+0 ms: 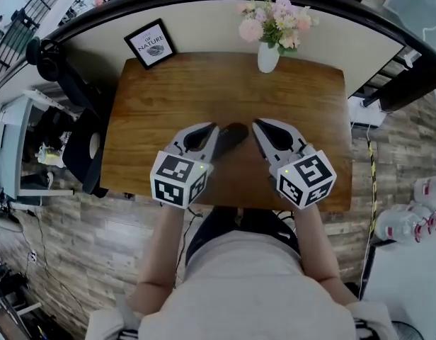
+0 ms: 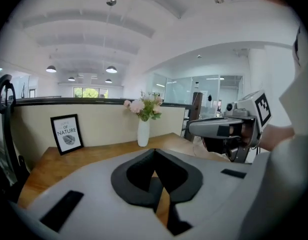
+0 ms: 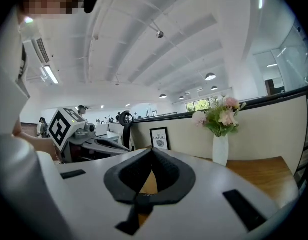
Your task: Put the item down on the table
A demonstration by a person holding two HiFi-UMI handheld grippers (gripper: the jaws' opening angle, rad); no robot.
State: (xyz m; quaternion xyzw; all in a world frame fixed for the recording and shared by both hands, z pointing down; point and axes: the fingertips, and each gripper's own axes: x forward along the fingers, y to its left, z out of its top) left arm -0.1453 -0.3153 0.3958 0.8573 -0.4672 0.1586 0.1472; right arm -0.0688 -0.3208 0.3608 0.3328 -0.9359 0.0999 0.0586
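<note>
Both grippers hang above the wooden table (image 1: 168, 91), side by side, tips pointing away from me. My left gripper (image 1: 212, 128) has its jaws shut, tips meeting, and nothing is between them in the left gripper view (image 2: 154, 151). My right gripper (image 1: 257, 125) is also shut and empty (image 3: 153, 150). A small dark oval thing (image 1: 236, 131) lies on the table between the two tips, partly hidden by the left gripper. I cannot tell what it is. Neither gripper view shows it.
A white vase of pink flowers (image 1: 268, 57) and a framed print (image 1: 151, 44) stand at the table's far edge against a low wall. A black chair (image 1: 83, 147) is to the left, and several water bottles (image 1: 409, 222) are on the floor to the right.
</note>
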